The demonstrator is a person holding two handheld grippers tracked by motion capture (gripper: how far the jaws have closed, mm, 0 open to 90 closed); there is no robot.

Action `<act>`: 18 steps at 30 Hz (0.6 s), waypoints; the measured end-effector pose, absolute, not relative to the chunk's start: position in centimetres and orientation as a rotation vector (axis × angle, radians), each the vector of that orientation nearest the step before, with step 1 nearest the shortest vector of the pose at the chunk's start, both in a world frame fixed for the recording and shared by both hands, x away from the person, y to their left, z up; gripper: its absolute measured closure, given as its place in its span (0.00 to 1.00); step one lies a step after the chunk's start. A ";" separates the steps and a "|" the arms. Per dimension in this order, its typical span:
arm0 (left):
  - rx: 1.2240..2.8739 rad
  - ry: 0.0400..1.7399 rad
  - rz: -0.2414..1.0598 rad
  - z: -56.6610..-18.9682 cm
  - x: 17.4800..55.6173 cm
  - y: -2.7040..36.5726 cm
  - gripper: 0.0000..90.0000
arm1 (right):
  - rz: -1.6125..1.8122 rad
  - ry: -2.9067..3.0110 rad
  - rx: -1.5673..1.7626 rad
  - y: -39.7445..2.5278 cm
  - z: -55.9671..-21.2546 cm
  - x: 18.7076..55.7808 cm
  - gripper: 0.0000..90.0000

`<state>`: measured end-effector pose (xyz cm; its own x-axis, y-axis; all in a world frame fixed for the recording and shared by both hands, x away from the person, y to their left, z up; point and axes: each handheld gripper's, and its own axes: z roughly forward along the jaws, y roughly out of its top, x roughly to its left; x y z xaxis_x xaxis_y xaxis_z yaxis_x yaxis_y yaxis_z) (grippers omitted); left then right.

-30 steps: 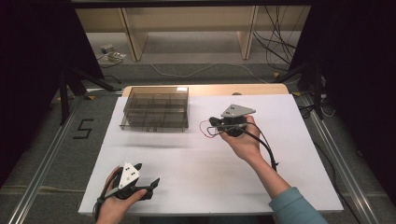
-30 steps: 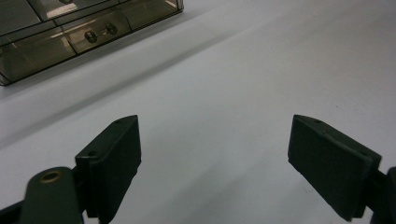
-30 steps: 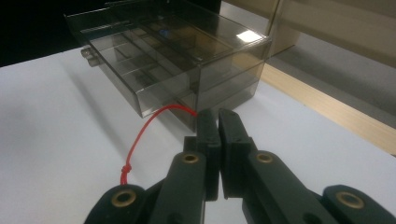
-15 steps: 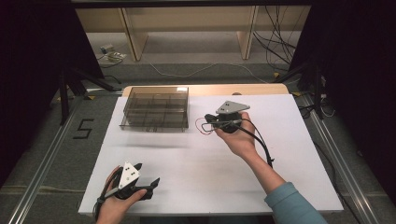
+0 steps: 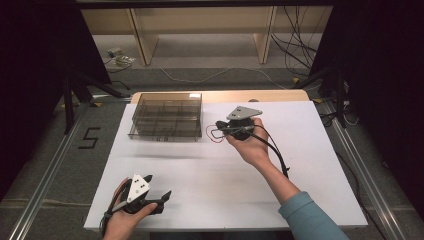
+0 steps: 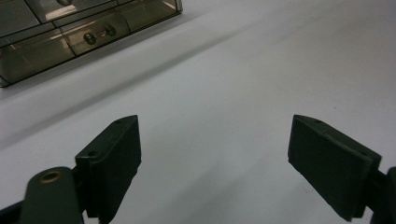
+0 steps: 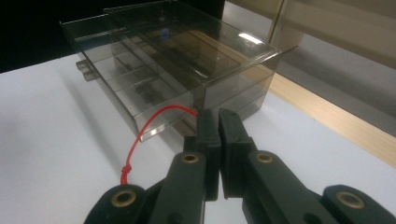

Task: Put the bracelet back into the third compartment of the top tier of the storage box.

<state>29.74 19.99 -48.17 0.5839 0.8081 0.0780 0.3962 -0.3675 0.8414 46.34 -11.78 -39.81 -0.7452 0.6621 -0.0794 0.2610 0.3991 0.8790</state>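
1. The step in hand is judged to be the carrying of a red string (image 7: pixel 152 122) toward the smoky clear drawer box (image 5: pixel 166 115); the string is pinched between the closed jaws of the right gripper (image 5: pixel 223 128) and loops out to a knot hanging below; in the high view it is seen as a red loop just beside the box's right end.
2. The left gripper (image 6: pixel 214 161) is held low at the near left of the white table (image 5: pixel 310 165); its jaws are spread wide and nothing is held between them; it is well apart from the box.
3. The next move is judged to call for a free drawer or compartment to be reached; the drawers appear shut, so one would likely have to be pulled by the idle left gripper while the string is kept pinched.
4. The box stands at the far left of the table, near the far edge with its wooden strip (image 7: pixel 327 116); little room is left behind it.
5. Wide bare table lies between the two grippers and in front of the box; approach from the near side is unobstructed.
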 end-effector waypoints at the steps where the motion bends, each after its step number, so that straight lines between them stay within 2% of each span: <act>1: 1.982 0.961 0.627 -48.2 29.7 20.0 0.19 | 1.301 2.240 0.795 -11.7 -39.8 46.4 0.98; 18: 1.982 0.959 0.627 -48.2 29.7 19.9 0.19 | 1.299 2.246 0.772 -10.2 -39.5 47.0 0.98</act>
<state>29.73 19.93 -48.18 0.5850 0.8073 0.0780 0.3952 -0.3677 0.8418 46.95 -10.18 -39.50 -0.7521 0.6531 -0.0885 0.2488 0.4056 0.8795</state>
